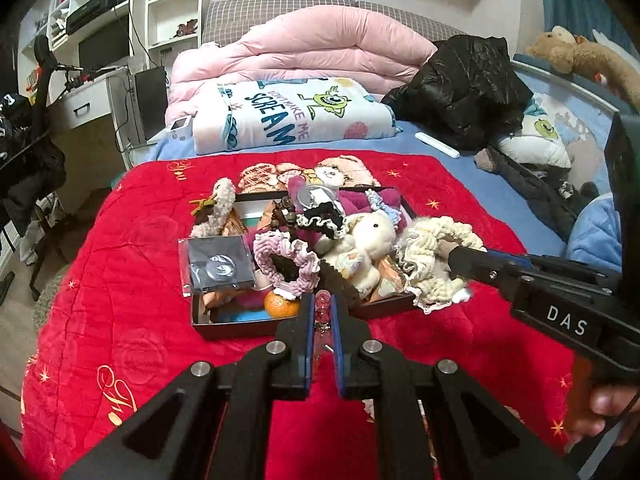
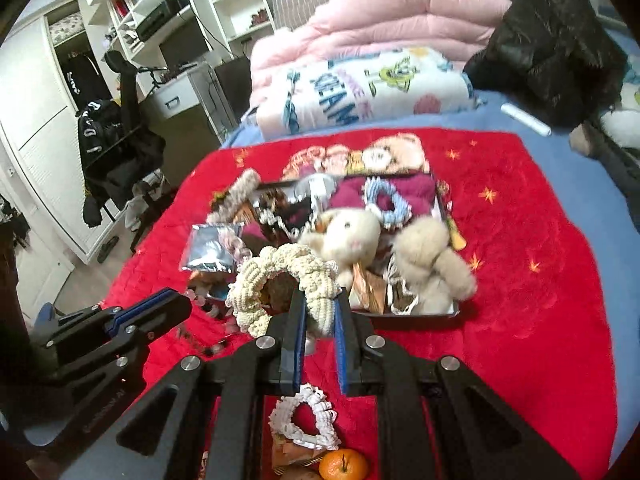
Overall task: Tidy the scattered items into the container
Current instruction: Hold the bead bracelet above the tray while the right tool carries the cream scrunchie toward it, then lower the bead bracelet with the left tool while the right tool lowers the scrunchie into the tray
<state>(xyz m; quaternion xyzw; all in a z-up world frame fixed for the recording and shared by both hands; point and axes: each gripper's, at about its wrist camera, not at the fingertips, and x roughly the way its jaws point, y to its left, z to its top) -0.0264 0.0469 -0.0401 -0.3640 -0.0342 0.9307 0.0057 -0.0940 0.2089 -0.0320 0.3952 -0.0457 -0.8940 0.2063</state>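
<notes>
The left tool is pinching a string of pink translucent beads between its blue-lined fingers, which are pressed almost fully together; the beads are hanging just in front of the near edge of the container. The right tool is gripping a cream crocheted scrunchie with its fingers nearly closed, holding it over the near left part of the container.

The container, a shallow dark tray, is sitting on the red quilt spread over the bed. It is holding a white plush rabbit, a pink scrunchie, a black-and-white scrunchie, a blue scrunchie, a tan plush bear, a clear-wrapped dark packet and an orange.

In the right wrist view, a white lace scrunchie and a second orange are lying on the quilt outside the container, below the right tool.
</notes>
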